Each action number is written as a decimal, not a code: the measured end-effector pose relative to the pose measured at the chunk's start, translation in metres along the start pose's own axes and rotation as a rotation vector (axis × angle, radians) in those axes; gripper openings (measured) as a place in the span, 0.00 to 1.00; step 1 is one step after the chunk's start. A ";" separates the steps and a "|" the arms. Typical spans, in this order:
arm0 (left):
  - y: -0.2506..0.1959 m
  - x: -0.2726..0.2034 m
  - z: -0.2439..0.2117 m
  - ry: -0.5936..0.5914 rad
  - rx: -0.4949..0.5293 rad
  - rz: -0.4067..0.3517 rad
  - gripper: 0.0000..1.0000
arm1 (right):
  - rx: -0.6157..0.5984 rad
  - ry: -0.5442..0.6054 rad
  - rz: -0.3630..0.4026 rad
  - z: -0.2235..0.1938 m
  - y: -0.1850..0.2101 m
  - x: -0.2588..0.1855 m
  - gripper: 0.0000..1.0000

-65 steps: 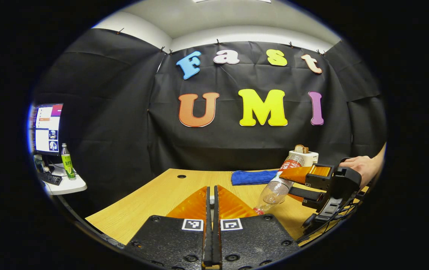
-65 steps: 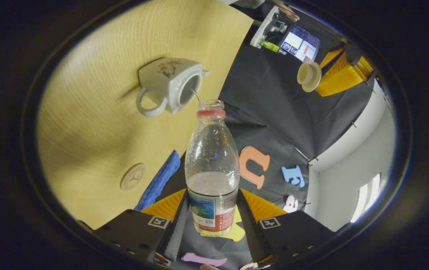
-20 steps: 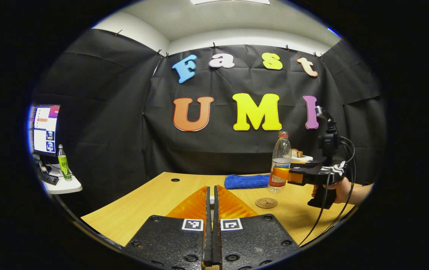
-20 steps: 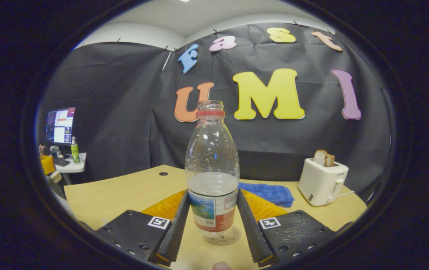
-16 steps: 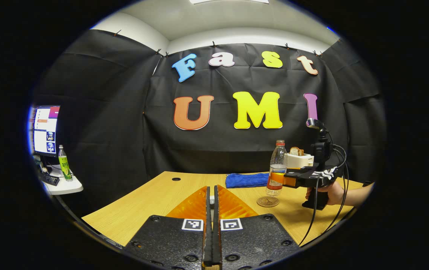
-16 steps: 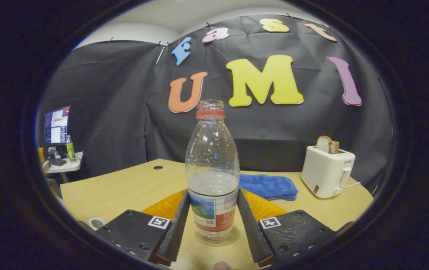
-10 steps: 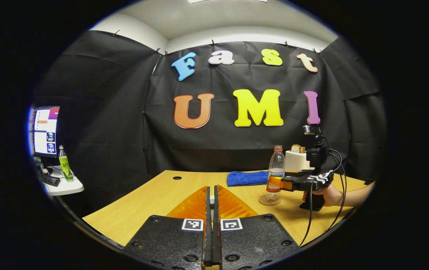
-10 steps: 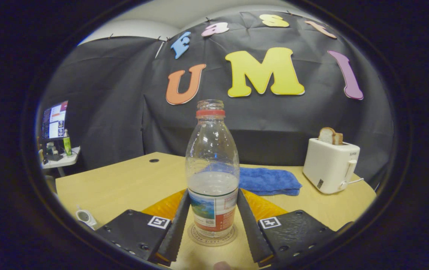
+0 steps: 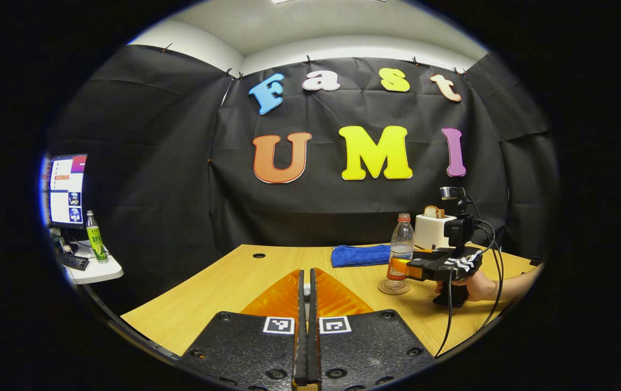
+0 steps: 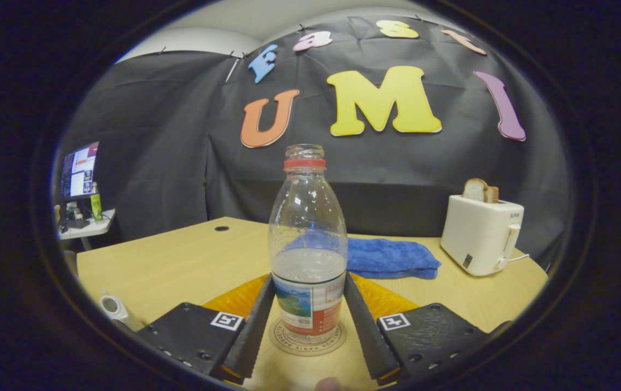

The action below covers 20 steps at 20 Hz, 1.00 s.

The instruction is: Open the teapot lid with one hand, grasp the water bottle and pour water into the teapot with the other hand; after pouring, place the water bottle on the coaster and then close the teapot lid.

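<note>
Both views show the water bottle (image 10: 307, 255) lower than half a second ago; it now stands upright on the coaster (image 10: 307, 338), on the wooden table (image 10: 190, 266). Right gripper (image 10: 307, 320): fingers (image 10: 253, 320) pressed against the bottle's label on either side. Left gripper (image 9: 307, 331): raised above the table, fingers together, with a pale sliver between the tips that cannot be identified. Label print and coaster lettering are too small to read. Teapot (image 10: 112, 308): a part shows at lower left.

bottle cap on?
No. In the right gripper view the bottle has an open mouth, with just a red ring around its neck.
</note>
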<state>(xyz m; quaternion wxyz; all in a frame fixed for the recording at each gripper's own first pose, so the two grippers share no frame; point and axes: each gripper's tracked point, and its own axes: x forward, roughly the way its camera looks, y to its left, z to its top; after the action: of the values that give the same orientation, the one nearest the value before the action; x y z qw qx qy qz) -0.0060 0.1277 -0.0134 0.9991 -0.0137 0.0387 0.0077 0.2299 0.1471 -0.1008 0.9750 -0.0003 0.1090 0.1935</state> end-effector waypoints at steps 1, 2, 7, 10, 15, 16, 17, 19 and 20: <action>0.000 0.000 0.000 -0.001 0.000 0.000 0.03 | 0.000 0.001 0.000 0.000 0.000 0.000 0.76; 0.000 0.000 0.001 -0.002 0.001 -0.001 0.03 | 0.001 0.004 0.001 -0.001 0.001 0.001 0.76; -0.003 0.000 -0.001 0.002 -0.005 -0.004 0.03 | 0.020 0.002 -0.007 0.003 0.000 -0.008 0.96; -0.010 0.002 0.000 -0.008 -0.024 -0.015 0.03 | 0.036 -0.002 -0.008 0.008 -0.003 -0.039 0.96; -0.032 0.018 -0.019 0.020 -0.053 -0.063 0.03 | 0.023 -0.056 -0.033 0.013 -0.014 -0.116 0.96; -0.038 0.021 -0.025 0.025 -0.055 -0.076 0.03 | 0.018 -0.067 -0.048 0.013 -0.016 -0.131 0.97; -0.043 0.024 -0.029 0.027 -0.059 -0.088 0.03 | 0.017 -0.077 -0.057 0.013 -0.019 -0.145 0.97; -0.052 0.032 -0.040 0.032 -0.078 -0.105 0.03 | 0.009 -0.090 -0.078 0.011 -0.023 -0.169 0.97; -0.056 0.037 -0.048 0.041 -0.088 -0.110 0.03 | 0.000 -0.096 -0.090 0.010 -0.025 -0.180 0.97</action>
<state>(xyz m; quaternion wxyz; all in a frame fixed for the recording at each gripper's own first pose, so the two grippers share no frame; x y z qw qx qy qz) 0.0276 0.0709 -0.0629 0.9955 -0.0596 0.0581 -0.0458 0.0791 0.0567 -0.0541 0.9868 0.0040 0.0621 0.1494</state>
